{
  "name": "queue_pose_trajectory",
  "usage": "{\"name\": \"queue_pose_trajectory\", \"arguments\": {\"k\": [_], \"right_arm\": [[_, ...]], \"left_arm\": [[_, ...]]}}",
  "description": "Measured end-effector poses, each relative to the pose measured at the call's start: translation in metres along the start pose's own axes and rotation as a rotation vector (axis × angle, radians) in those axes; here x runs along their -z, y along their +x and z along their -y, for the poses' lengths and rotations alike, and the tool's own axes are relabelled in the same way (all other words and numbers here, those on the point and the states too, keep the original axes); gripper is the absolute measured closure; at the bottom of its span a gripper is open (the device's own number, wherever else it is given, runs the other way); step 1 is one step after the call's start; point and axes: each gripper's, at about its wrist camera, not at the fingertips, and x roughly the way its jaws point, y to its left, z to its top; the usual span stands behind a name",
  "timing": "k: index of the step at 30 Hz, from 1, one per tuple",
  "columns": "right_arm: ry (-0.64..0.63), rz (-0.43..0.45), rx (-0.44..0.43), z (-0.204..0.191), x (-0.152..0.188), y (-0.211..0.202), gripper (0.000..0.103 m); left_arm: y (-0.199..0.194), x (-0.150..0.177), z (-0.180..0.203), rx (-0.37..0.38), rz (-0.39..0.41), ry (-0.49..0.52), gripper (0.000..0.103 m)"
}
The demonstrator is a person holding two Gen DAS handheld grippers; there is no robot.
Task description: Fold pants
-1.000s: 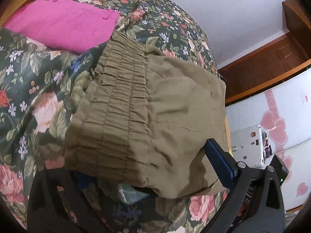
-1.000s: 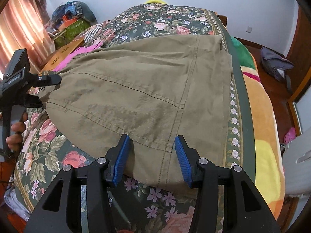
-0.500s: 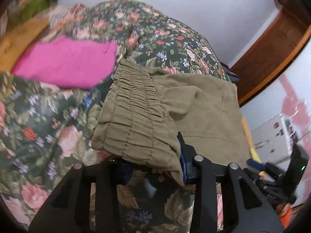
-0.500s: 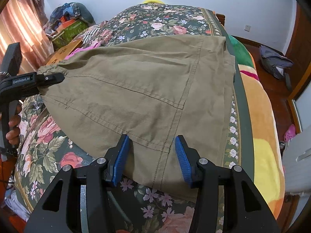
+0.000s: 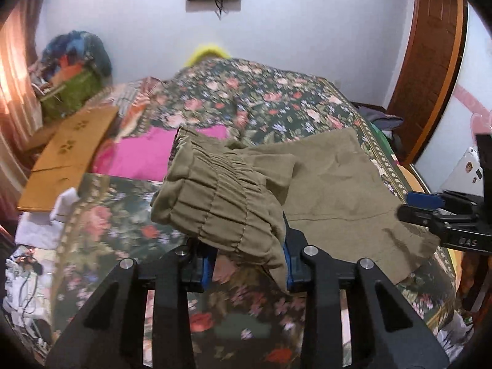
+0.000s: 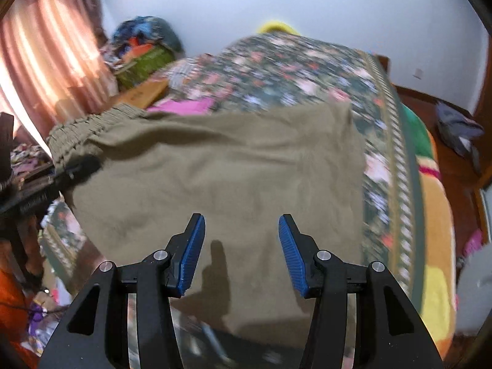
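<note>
Olive-green pants (image 5: pixel 332 184) lie on a floral bedspread (image 5: pixel 261 98). Their elastic waistband (image 5: pixel 215 196) is bunched and lifted. My left gripper (image 5: pixel 247 261) holds the waistband's near corner between its blue pads, which stand somewhat apart with cloth draped over them. In the right wrist view the pants (image 6: pixel 230 169) spread wide below my right gripper (image 6: pixel 241 246). The right gripper is open, its blue pads (image 6: pixel 192 252) above the pants' near edge and holding nothing. It also shows in the left wrist view (image 5: pixel 430 209) at the pants' right edge. The left gripper shows in the right wrist view (image 6: pixel 52 181).
A folded pink cloth (image 5: pixel 147 156) lies beyond the waistband. A cardboard piece (image 5: pixel 67 156) and a pile of clothes (image 5: pixel 73 70) sit at the left. A curtain (image 6: pixel 46 49) hangs at the left. An orange and yellow blanket (image 6: pixel 436 215) edges the bed's right side. A wooden door (image 5: pixel 430 61) stands at the right.
My left gripper has closed in on the waistband corner, lifted it and swung to face along the bed. My right gripper has risen above the pants' edge and stays open.
</note>
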Motion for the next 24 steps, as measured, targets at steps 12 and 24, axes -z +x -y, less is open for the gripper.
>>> {"name": "queue_pose_trajectory", "arguments": {"k": [12,24], "right_arm": [[-0.164,-0.195,-0.150,-0.086,0.008,0.063,0.057],[-0.080,-0.137,-0.147,-0.066,0.014,0.030,0.057]], "left_arm": [[-0.042,0.002,0.004,-0.004,0.094,0.035,0.070],[-0.053,-0.013,0.067,0.008,0.173,0.201,0.071]]}}
